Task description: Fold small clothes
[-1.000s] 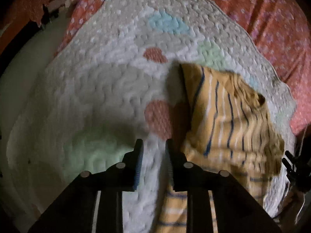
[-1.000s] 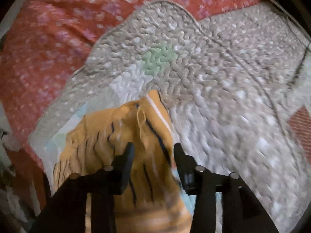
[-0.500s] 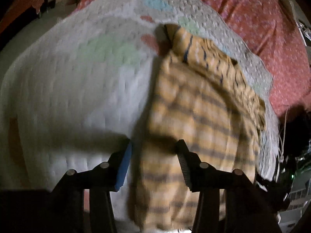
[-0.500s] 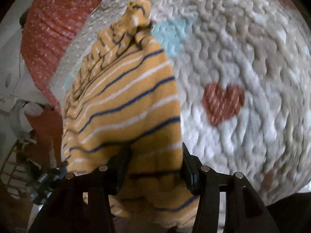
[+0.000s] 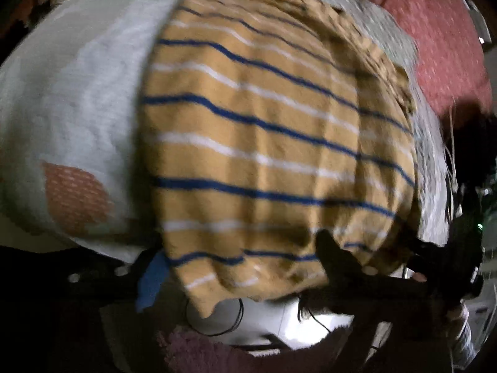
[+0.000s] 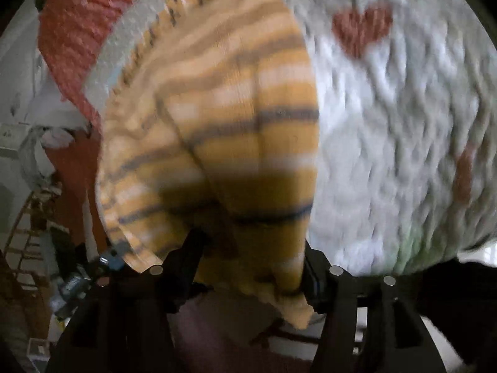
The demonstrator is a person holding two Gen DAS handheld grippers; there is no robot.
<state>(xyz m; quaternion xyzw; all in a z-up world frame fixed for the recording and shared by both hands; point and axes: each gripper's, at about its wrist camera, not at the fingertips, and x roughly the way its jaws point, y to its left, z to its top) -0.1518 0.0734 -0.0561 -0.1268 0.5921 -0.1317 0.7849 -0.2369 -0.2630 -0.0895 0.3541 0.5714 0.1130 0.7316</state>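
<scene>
A yellow garment with blue and white stripes (image 5: 267, 143) lies spread on a white quilted blanket (image 5: 80, 93), its near hem hanging over the blanket's edge. My left gripper (image 5: 242, 264) sits at that hem, jaws opening wide, the hem lying between the blue pad (image 5: 152, 273) and the dark finger; the pads do not clamp it. In the right wrist view the garment (image 6: 236, 130) is blurred. My right gripper (image 6: 251, 258) straddles its drooping hem corner, jaws opening, cloth between the fingers but not pinched.
The blanket (image 6: 388, 143) carries red heart patches (image 6: 360, 28) and lies on a red flowered bedspread (image 5: 435, 31). Below the bed edge are pale floor, a cable and a pinkish fuzzy mat (image 5: 202, 351). A wooden rack (image 6: 28, 223) stands at the left.
Both grippers have come back toward the garment's near hem and sunk lower. Both jaws have widened, the left by far the most. The hem now lies between each pair of fingers.
</scene>
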